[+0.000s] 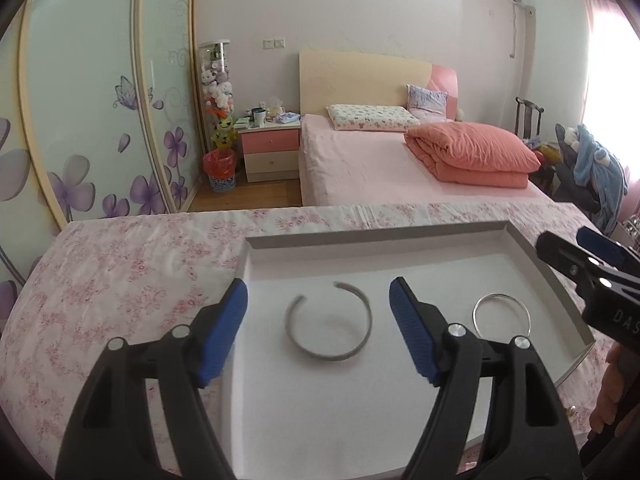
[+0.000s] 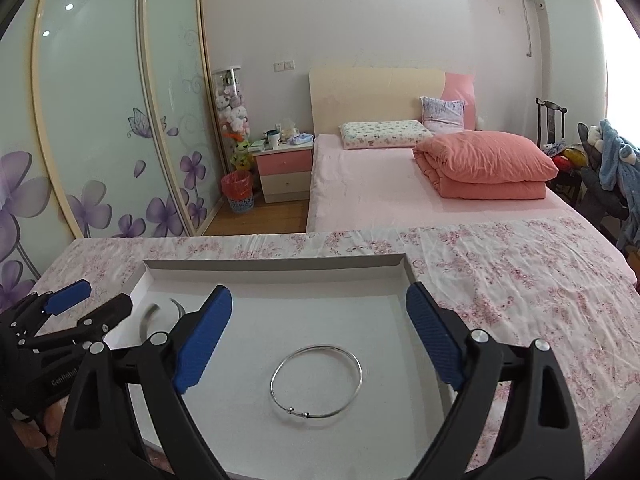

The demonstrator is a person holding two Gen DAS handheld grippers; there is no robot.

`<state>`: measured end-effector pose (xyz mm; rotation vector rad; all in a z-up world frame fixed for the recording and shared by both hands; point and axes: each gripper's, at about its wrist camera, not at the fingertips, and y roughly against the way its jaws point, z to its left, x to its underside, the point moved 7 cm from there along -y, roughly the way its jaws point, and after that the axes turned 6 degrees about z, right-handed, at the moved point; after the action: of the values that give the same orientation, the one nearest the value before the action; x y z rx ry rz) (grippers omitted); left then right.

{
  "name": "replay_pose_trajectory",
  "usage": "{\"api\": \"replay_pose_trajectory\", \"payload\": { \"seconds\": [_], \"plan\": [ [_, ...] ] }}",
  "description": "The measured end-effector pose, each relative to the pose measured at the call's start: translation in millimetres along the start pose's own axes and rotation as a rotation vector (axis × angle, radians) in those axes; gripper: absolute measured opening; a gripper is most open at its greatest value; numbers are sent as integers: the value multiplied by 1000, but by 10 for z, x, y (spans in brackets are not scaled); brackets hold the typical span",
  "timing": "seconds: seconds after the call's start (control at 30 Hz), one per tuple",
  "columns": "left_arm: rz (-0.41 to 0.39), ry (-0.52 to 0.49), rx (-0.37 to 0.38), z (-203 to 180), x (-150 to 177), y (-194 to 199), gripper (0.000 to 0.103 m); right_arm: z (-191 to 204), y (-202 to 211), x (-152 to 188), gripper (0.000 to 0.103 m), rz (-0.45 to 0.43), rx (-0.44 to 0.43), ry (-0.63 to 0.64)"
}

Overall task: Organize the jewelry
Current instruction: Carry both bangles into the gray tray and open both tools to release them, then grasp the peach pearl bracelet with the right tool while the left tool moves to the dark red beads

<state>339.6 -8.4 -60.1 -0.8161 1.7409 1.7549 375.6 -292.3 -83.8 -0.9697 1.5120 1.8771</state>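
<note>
A shallow white tray (image 1: 372, 236) (image 2: 276, 266) lies on a floral cloth. In it lie an open silver cuff bangle (image 1: 362, 336) (image 2: 145, 320) and a thin silver wire bracelet (image 1: 529, 316) (image 2: 358, 384) with two small beads. My left gripper (image 1: 318, 328) is open and empty, held above the tray with the cuff between its blue pads. My right gripper (image 2: 320, 340) is open and empty above the thin bracelet. Each gripper shows at the edge of the other's view: the right one (image 1: 576, 254) and the left one (image 2: 86, 304).
The floral cloth (image 1: 120, 280) (image 2: 520, 280) covers the table around the tray. Beyond the table's far edge are a pink bed (image 1: 380, 168), a nightstand (image 1: 272, 152), a red bin (image 1: 219, 168) and sliding wardrobe doors (image 1: 100, 120).
</note>
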Motion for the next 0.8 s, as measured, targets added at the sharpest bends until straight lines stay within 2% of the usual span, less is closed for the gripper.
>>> {"api": "replay_pose_trajectory", "payload": {
  "seconds": [0.23, 0.5, 0.63, 0.8],
  "plan": [
    [-14, 33, -9, 213, 76, 250, 72, -72, 203, 44, 89, -21, 19, 8],
    [-16, 23, -4, 316, 379, 606, 72, -221, 548, 207, 88, -37, 45, 14],
    [-4, 12, 7, 320, 565, 735, 74, -344, 659, 393, 88, -9, 65, 7],
    [27, -1, 44, 266, 850, 867, 75, -426, 706, 709, 88, 65, 66, -1]
  ]
}}
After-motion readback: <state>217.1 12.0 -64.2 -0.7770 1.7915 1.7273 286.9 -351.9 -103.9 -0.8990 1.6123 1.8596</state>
